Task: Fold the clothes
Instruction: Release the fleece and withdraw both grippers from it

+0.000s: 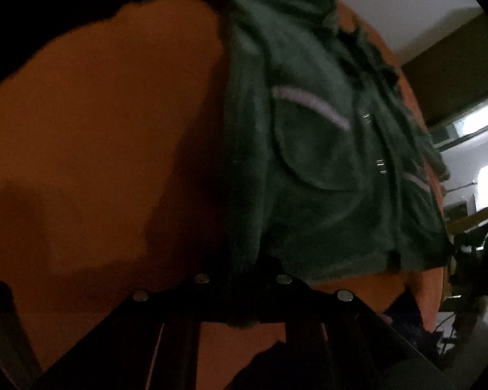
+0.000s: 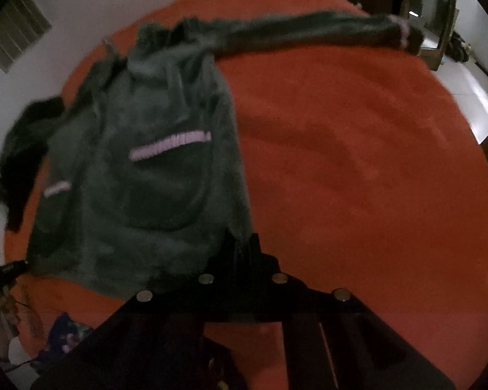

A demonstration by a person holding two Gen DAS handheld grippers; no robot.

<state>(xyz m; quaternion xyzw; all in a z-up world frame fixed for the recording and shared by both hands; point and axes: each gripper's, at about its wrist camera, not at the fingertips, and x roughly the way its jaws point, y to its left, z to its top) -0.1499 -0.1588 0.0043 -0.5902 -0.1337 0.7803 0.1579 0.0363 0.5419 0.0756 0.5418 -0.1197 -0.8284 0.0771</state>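
Left gripper [image 1: 244, 268]: jaws closed on the hem corner of the green fleece jacket [image 1: 312, 162]. Fingertips are dark and merge with the fabric, so the exact pinch line is hard to see. A tuft of fleece pokes out below the jaw bar at 6 o'clock.

Right gripper [image 2: 242, 243]: jaws closed, pinching the other bottom corner of the same jacket [image 2: 146, 175]. Tips are black on dark fleece, so the contact is only partly readable.

The jacket lies spread on an orange bed cover [image 2: 358, 162], front side up, running from each gripper toward 12 o'clock. Lilac-trimmed pocket [image 2: 170, 144] at centre of the body in the right wrist view; a second lilac trim [image 2: 57, 189] sits at 9 o'clock.

One sleeve [image 2: 309, 31] stretches out toward 1 o'clock, its cuff at the edge of the cover. The other sleeve is bunched dark at 9 o'clock, shape unclear.

In the left wrist view the top of the jacket is cut off by the lens rim at 12 o'clock; the left half is underexposed, shadow over the cover [image 1: 97, 130].

The far background is blurred: pale wall, a vent-like grille [image 2: 16, 32] at 10 o'clock, bright floor at 2 o'clock. Small cluttered items at 7 o'clock, unidentifiable.
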